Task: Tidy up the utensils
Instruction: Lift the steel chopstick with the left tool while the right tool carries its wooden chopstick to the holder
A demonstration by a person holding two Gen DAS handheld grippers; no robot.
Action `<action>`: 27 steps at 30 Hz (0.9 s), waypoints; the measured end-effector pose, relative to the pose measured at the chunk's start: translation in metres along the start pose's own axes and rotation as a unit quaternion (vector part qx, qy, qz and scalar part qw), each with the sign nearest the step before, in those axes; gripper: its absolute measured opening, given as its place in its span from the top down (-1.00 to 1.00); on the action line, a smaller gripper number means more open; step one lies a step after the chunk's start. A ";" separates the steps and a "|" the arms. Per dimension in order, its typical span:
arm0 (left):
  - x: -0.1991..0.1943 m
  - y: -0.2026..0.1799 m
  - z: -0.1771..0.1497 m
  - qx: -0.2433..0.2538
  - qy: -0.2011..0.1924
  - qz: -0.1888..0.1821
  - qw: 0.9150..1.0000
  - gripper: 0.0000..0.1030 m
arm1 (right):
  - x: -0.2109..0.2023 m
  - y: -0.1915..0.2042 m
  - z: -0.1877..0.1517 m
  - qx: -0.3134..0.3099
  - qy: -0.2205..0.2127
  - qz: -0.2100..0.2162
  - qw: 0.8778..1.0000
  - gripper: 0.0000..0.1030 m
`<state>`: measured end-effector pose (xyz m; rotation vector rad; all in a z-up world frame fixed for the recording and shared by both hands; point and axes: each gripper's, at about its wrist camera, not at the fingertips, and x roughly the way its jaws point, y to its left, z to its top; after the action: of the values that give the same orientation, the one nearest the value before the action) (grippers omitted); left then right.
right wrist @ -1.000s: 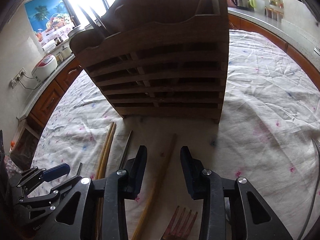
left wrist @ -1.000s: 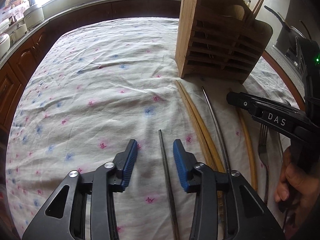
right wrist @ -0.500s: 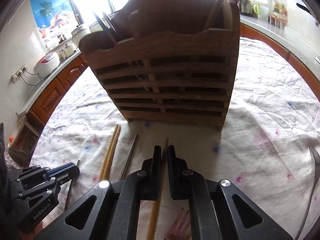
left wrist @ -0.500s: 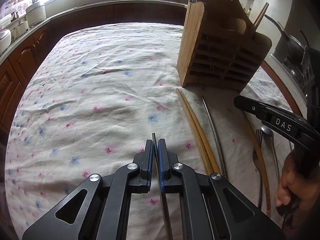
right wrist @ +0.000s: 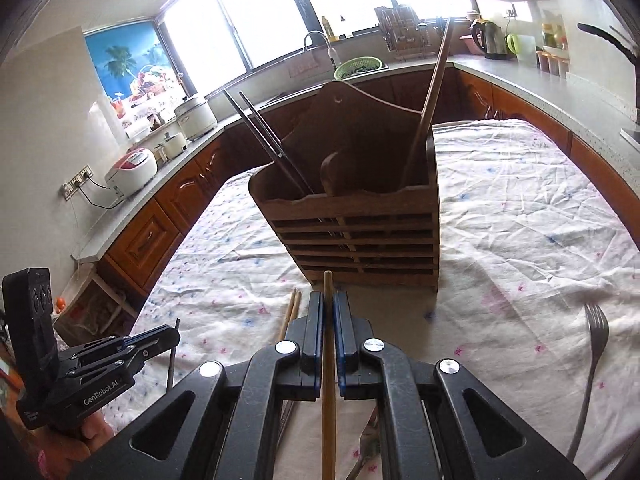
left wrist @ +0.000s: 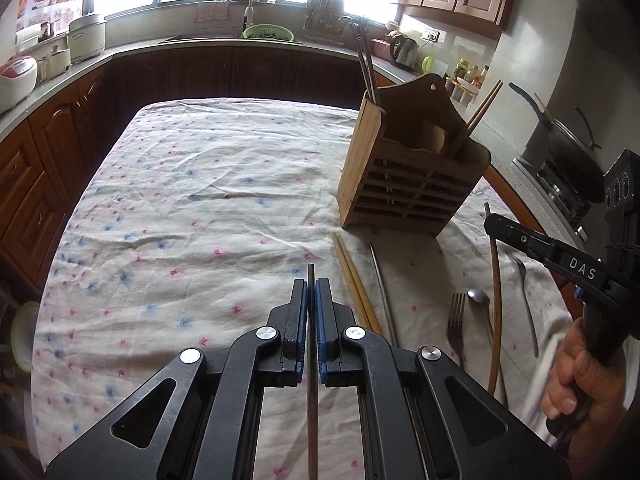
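Observation:
My left gripper (left wrist: pixel 311 286) is shut on a dark metal chopstick (left wrist: pixel 312 380) and holds it above the flowered cloth. My right gripper (right wrist: pixel 328 298) is shut on a wooden chopstick (right wrist: pixel 329 400), lifted in front of the wooden utensil holder (right wrist: pixel 360 232). The holder (left wrist: pixel 408 196) stands upright with dark chopsticks in its left part and a wooden chopstick in its right part. A wooden chopstick pair (left wrist: pixel 354 280), a metal chopstick (left wrist: pixel 384 292), a fork (left wrist: pixel 456 324) and spoons (left wrist: pixel 480 300) lie on the cloth.
The table under the flowered cloth (left wrist: pixel 200 208) is ringed by kitchen counters (left wrist: pixel 120 52) with rice cookers and a sink. Another fork (right wrist: pixel 592 360) lies right of my right gripper. A stove with a pan (left wrist: pixel 572 148) is at far right.
Both grippers closed on their chopsticks about half a second ago and have since lifted them off the cloth, moving up and back from the holder.

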<state>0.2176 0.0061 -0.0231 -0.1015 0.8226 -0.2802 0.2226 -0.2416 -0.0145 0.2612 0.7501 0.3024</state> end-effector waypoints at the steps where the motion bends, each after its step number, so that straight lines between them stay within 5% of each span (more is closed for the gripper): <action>1: -0.004 0.000 0.001 0.000 -0.003 -0.001 1.000 0.93 | -0.002 0.003 0.000 0.001 -0.003 0.001 1.000 0.91; 27: -0.097 -0.010 0.017 -0.001 -0.105 -0.025 0.994 0.94 | -0.080 0.028 0.020 -0.023 -0.106 0.022 0.994 0.91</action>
<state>0.1653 0.0239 0.0589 -0.1510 0.6129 -0.3098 0.1762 -0.2472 0.0591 0.2614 0.5268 0.3278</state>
